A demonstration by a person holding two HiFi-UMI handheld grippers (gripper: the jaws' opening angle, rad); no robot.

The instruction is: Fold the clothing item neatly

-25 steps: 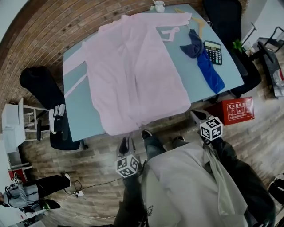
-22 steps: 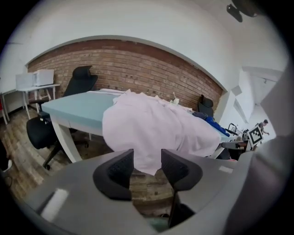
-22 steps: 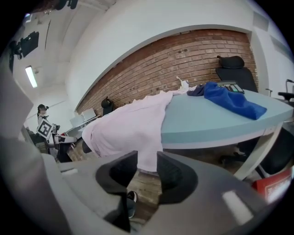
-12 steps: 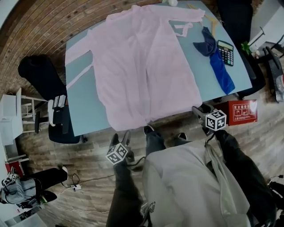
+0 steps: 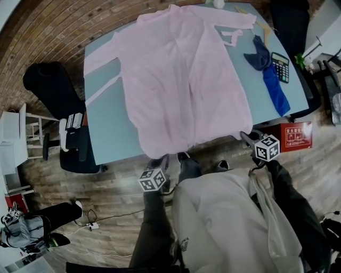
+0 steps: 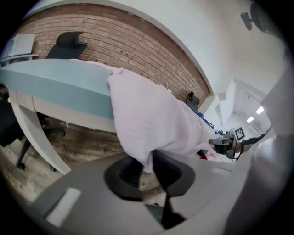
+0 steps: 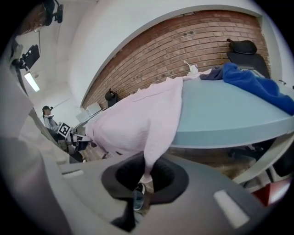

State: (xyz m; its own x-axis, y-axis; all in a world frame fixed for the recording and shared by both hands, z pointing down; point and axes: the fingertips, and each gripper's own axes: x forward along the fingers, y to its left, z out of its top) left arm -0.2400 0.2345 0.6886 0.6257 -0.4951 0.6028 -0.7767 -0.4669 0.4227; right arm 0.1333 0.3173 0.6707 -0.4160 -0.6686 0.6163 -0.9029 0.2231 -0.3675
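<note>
Pink shirt (image 6: 151,119) in just-closing left gripper (image 6: 147,167)

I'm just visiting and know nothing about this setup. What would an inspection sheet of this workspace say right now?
Surface: light blue table, bare at both sides.
Job's things: pink garment spread flat, hem hanging over the near edge.
Clutter: blue cloth, calculator, wooden hanger, white cup.
Grippers: left hand-held gripper and right hand-held gripper have just been closing; each pinches a hem corner.
Cables: cable with power strip on the floor.
Surroundings: black chair, red box, brick wall.
</note>
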